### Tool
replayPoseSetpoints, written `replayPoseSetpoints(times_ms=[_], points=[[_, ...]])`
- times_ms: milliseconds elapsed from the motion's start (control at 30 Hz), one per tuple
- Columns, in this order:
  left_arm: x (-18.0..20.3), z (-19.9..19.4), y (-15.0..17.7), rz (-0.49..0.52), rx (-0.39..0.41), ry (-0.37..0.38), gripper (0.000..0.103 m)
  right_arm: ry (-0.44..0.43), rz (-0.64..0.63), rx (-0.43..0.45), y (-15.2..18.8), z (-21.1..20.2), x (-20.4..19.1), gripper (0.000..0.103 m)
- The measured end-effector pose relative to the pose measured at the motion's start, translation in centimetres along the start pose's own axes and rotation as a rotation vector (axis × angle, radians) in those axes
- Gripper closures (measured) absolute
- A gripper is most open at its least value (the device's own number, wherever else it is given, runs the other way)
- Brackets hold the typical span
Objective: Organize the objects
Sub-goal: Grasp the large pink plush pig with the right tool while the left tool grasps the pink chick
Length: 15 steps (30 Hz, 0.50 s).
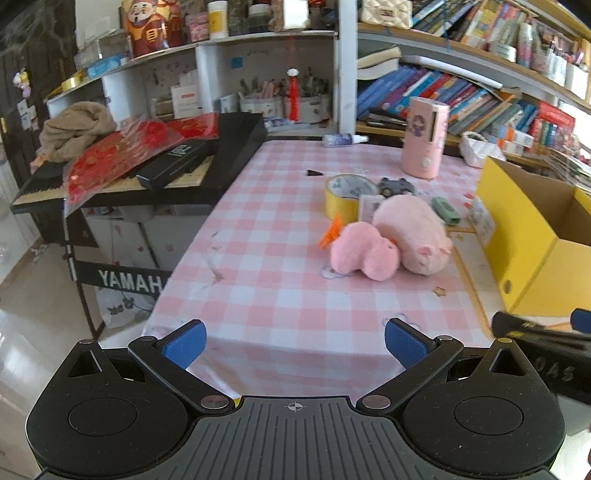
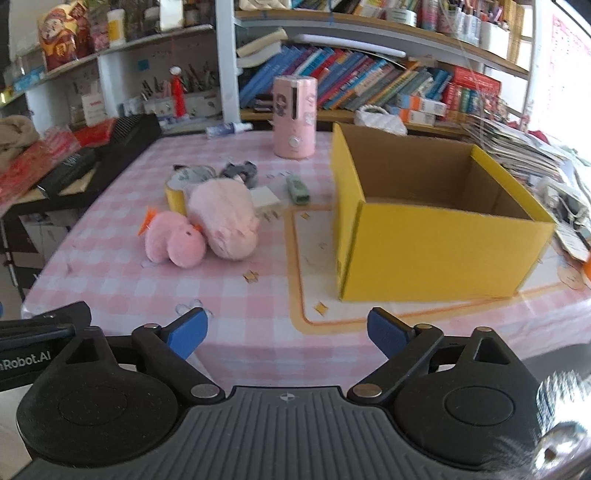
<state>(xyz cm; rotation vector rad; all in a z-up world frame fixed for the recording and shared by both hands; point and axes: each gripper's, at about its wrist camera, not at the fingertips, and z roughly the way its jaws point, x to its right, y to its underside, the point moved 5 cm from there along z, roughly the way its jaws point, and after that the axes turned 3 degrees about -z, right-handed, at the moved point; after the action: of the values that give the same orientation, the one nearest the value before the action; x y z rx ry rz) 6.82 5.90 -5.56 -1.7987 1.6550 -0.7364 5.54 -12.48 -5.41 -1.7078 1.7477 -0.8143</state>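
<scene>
1. We see both left tongs (image 1: 295, 345) and right tongs (image 2: 286, 334) released, nothing between them.
2. Two pink plush toys (image 2: 201, 227) lie touching on the tabletop (image 2: 229, 295), left of the open yellow box (image 2: 436, 247).

- I see two plush toys (image 2: 177, 240) (image 2: 227, 218) touching at mid-table (image 2: 122, 288).
- Tape roll (image 2: 177, 194) stands just behind them.
- Open box (image 2: 436, 236) sits to their right, well apart.
- Tall canister (image 2: 294, 116) stands behind, near the shelves (image 2: 369, 29).
- Keyboard (image 1: 129, 173) lies left of the table.
</scene>
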Motion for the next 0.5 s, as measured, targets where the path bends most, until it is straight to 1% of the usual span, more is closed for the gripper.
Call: replayPoseSetpoints(times_ms=[200, 400, 500], points=[[-0.9, 1.4, -1.0, -0.035, -0.004, -0.014, 0.0, -0.051, -0.014, 0.023, -2.2, 1.7, -0.7, 0.018], [-0.7, 3.0, -2.1, -0.041, -0.01, -0.003, 0.0, -0.107, -0.038, 0.028, -4.6, 3.8, -1.5, 0.02], [-0.3, 3.8, -2.6, -0.029, -0.005, -0.013, 0.002, -0.134, -0.06, 0.033, -5.7, 4.9, -2.0, 0.022]])
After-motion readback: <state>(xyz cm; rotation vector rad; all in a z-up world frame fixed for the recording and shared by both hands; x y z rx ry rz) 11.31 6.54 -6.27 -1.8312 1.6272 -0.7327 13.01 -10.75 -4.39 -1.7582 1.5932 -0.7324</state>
